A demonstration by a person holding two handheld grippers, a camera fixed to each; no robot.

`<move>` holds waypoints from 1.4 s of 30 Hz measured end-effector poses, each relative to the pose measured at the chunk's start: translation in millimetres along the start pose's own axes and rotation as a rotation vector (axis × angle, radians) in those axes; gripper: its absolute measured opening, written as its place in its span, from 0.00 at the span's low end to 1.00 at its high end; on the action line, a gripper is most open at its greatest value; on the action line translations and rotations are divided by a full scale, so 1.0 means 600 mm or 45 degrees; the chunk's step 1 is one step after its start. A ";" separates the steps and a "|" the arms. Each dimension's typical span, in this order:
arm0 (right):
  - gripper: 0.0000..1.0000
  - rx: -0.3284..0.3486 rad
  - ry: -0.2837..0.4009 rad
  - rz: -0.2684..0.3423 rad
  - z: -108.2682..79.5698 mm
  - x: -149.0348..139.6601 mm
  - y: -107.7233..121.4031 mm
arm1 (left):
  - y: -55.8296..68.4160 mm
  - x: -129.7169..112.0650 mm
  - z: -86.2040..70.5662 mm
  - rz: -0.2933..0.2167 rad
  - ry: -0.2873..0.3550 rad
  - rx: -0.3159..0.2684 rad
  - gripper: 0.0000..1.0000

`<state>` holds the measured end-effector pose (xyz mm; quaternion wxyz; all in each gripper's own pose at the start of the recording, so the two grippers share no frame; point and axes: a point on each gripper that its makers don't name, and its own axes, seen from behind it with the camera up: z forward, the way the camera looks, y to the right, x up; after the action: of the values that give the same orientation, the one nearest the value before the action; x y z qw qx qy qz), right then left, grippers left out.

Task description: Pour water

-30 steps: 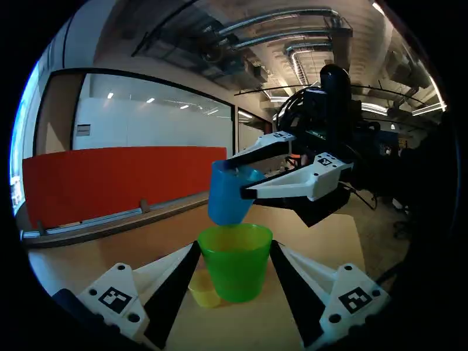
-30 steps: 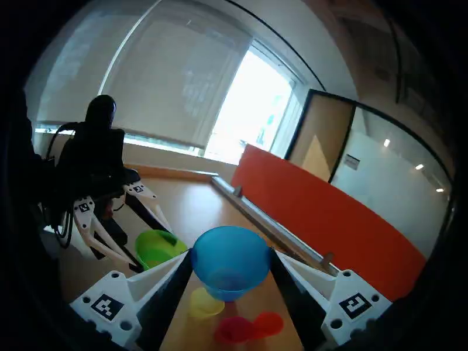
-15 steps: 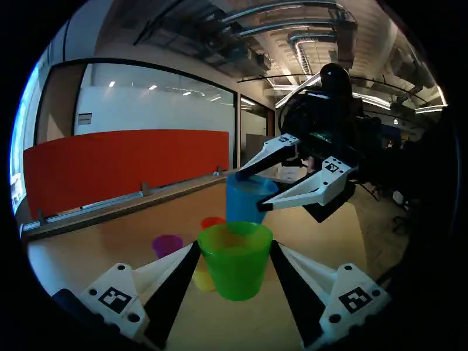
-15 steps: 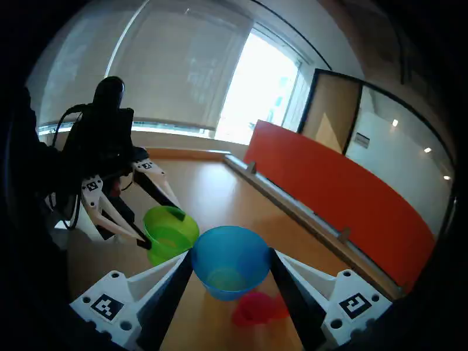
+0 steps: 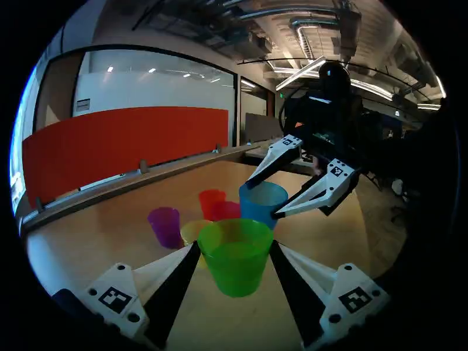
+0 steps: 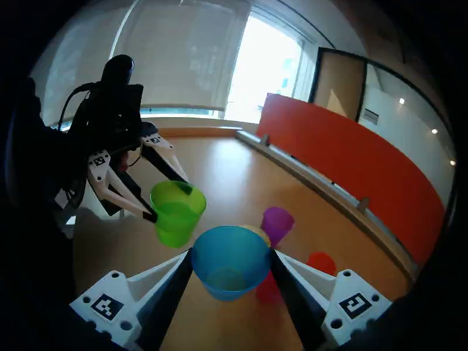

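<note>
My left gripper [image 5: 234, 250] is shut on a translucent green cup [image 5: 236, 260], held upright above the wooden table [image 5: 105, 245]. Just behind it stands a blue cup [image 5: 261, 202], upright, held by the right gripper [image 5: 261, 193]. In the right gripper view, my right gripper [image 6: 230, 258] is shut on the blue cup [image 6: 230, 263]. The green cup [image 6: 176, 213] hangs to the left between the left gripper [image 6: 168, 203] fingers. The two cups are apart, rims roughly level.
Small cups stand on the table below: purple [image 5: 165, 226], yellow [image 5: 193, 231], orange [image 5: 210, 201] and red [image 5: 226, 209]. They also appear as purple [image 6: 276, 224], orange [image 6: 320, 261] and red [image 6: 267, 290]. An orange partition [image 5: 117, 146] with a rail runs along the table's far edge.
The blue cup came down from above the green cup's rim to a spot beside and behind it, now upright. Both views have tipped downward, bringing the small cups into sight.
</note>
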<state>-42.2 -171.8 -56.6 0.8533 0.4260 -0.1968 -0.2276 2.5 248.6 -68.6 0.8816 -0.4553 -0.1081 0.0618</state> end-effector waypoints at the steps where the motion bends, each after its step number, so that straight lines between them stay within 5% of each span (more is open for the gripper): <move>1: 0.93 0.004 -0.006 0.004 0.001 -0.007 -0.002 | -0.001 -0.005 0.001 -0.001 -0.008 0.002 0.87; 24: 0.93 0.099 -0.111 0.120 0.029 -0.117 -0.052 | 0.007 -0.084 0.022 -0.019 -0.168 -0.015 0.87; 42: 0.93 0.103 -0.112 0.129 0.025 -0.137 -0.065 | 0.014 -0.118 0.012 -0.024 -0.213 -0.002 0.87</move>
<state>-126.0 -156.5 -91.3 0.8362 0.4392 -0.2645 -0.1946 -67.8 244.4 -80.8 0.8697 -0.4481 -0.1856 0.0912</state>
